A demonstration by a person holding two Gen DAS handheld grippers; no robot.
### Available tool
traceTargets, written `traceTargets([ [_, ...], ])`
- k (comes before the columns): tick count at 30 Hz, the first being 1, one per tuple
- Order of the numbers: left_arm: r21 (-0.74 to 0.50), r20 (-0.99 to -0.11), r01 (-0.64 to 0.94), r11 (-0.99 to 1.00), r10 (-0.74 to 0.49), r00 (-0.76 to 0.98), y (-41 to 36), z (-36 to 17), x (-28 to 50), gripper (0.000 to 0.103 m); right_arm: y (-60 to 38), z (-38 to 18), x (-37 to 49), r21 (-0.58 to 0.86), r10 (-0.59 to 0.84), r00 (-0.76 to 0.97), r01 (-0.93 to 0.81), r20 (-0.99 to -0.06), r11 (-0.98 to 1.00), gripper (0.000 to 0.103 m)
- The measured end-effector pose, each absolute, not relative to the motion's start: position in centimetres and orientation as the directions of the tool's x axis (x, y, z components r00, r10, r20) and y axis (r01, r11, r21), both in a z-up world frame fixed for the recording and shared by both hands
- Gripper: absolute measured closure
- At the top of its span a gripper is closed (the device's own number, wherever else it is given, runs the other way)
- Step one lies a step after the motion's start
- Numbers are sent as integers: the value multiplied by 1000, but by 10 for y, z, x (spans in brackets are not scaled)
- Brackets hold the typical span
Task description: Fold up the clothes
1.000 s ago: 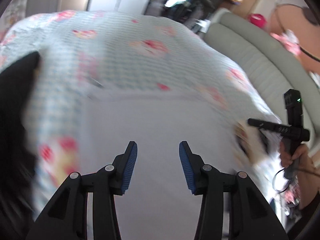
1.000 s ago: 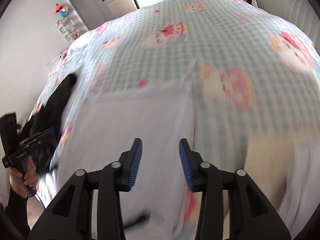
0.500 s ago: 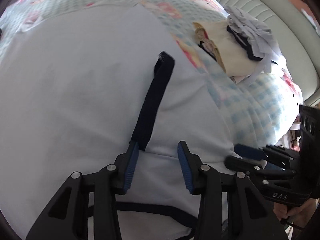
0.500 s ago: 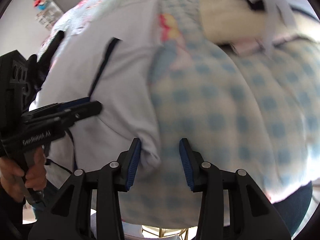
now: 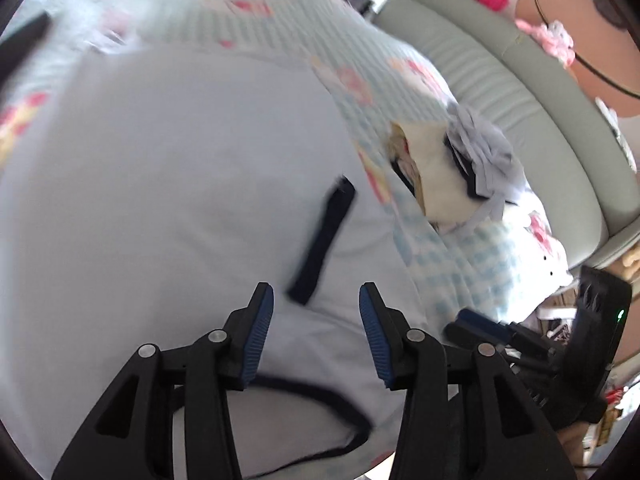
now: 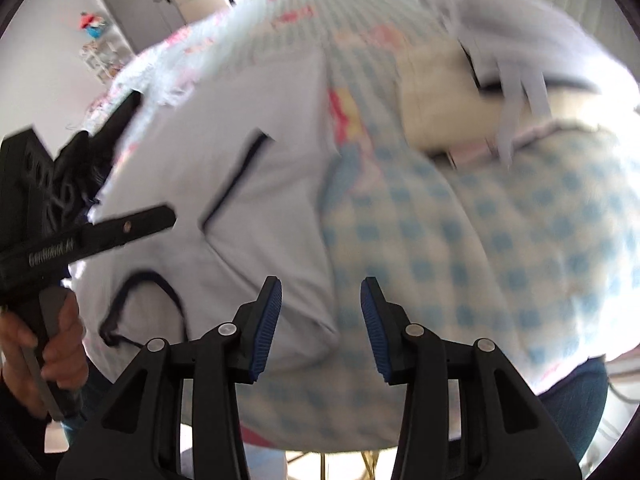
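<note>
Both tools, left [image 5: 316, 328] and right [image 6: 321, 326], angle down over the pale garment [image 5: 180, 200], jaws parted, gripping nothing.

The left gripper [image 5: 316, 312] points steeply downward, its two blue-padded fingers [image 5: 258, 334] apart with nothing pressed between them; its jaws have just been opening. The right gripper [image 6: 321, 310] also tilts down, jaws parted, and they too have just widened slightly, gripping nothing. In the right wrist view, a bare hand [image 6: 56, 344] wraps the left gripper's handle at the lower left.
</note>
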State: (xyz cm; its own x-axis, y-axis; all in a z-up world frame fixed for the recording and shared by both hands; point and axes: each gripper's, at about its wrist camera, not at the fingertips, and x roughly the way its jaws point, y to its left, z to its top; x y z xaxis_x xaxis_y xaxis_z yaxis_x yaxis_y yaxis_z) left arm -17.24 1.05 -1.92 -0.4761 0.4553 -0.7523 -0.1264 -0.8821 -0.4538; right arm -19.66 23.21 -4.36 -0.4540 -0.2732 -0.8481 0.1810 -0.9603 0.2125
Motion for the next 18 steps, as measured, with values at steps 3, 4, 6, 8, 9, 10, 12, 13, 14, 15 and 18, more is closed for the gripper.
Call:
traceTargets([
  [3,-424,-784,-65,-903,402,-472,-23,-28,-169,56,203,-34,-206,193,-303,-438,277,-846,-941,57],
  [4,-428,-796,-43,-903,398,-456,-35,-33,-168,56,191,-35,-206,180,-306,-428,311,-850,-933,57],
  [6,-426,-806,-15,-905,387,-447,-49,-42,-161,56,166,-35,-213,154,-310,-416,367,-855,-917,57],
  [8,-410,-811,-15,-912,373,-450,-57,-47,-150,56,143,-36,-213,146,-326,-405,414,-854,-898,56],
  [9,-405,-815,-16,-914,369,-447,-58,-50,-146,56,132,-37,-211,149,-338,-400,433,-852,-889,53],
  [10,-408,-820,-14,-913,373,-434,-61,-55,-142,56,123,-39,-207,157,-350,-394,445,-850,-882,50],
  [12,-406,-835,-9,-914,375,-403,-66,-67,-131,56,101,-62,-209,172,-363,-340,481,-868,-860,41],
  [13,-402,-841,-13,-916,375,-390,-67,-72,-127,56,94,-75,-209,162,-338,-304,483,-891,-860,41],
  [14,-397,-842,-24,-917,375,-388,-69,-75,-121,56,88,-87,-208,149,-313,-275,486,-909,-861,41],
  [15,-398,-839,-36,-917,380,-389,-71,-75,-116,56,85,-93,-204,128,-294,-281,488,-913,-863,41],
  [18,-517,-771,-51,-855,491,-405,-95,-73,-107,55,80,-100,-189,74,-256,-294,512,-921,-856,40],
])
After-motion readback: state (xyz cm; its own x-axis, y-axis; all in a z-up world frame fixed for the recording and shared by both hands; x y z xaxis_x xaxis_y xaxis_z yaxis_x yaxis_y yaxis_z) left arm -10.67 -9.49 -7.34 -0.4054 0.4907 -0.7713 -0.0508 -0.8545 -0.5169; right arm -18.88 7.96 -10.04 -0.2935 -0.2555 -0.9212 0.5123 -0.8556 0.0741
